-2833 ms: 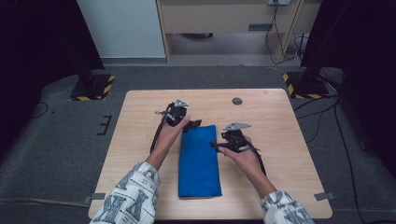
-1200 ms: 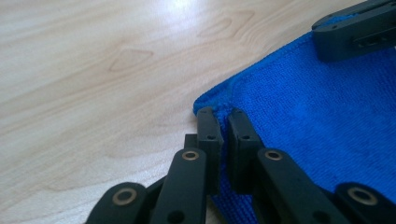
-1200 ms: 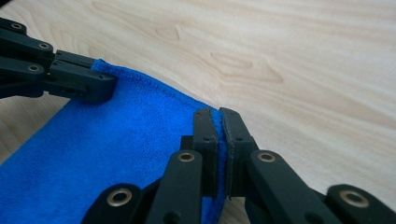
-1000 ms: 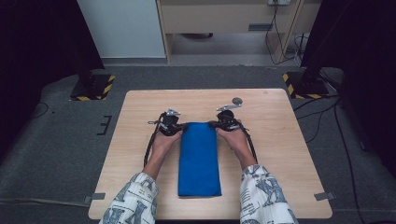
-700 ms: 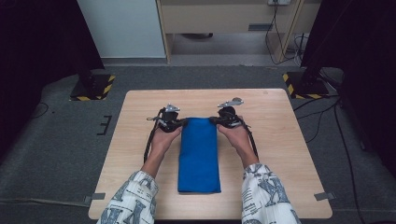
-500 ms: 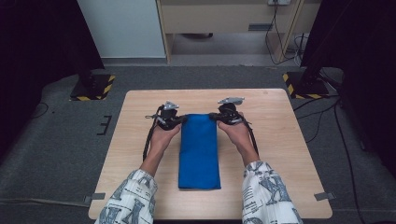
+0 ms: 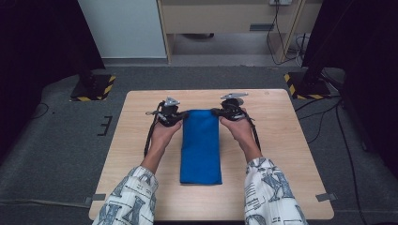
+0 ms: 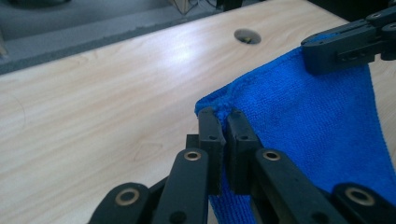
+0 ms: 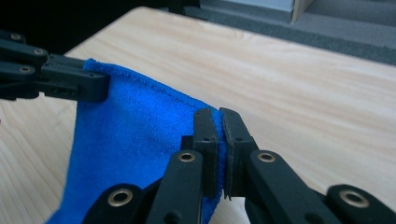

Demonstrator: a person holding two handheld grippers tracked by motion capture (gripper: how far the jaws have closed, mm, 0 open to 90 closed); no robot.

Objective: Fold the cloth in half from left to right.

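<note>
A blue cloth [image 7: 201, 146], folded into a long strip, lies down the middle of the wooden table [image 7: 281, 140]. My left gripper [image 7: 180, 115] is shut on the cloth's far left corner [image 8: 215, 111]. My right gripper [image 7: 217, 111] is shut on its far right corner [image 9: 215, 122]. In the left gripper view my left gripper [image 8: 223, 122] pinches the hem, and the right gripper's jaws show at the upper right. The right gripper view has my right gripper [image 9: 219, 120] clamped on the hem, with the left gripper's jaws at the left. The far edge is lifted a little between the two grippers.
A small round hole [image 8: 247, 36] sits in the table just beyond the right gripper. Grey carpet surrounds the table, with stand bases marked yellow and black [image 7: 92, 88] at both far sides and a cabinet [image 7: 225, 18] behind.
Both hands have slid a little farther from the person, pulling the cloth's far edge with them. The cloth went from a wider rectangle 2.8 s ago to a narrower strip.
</note>
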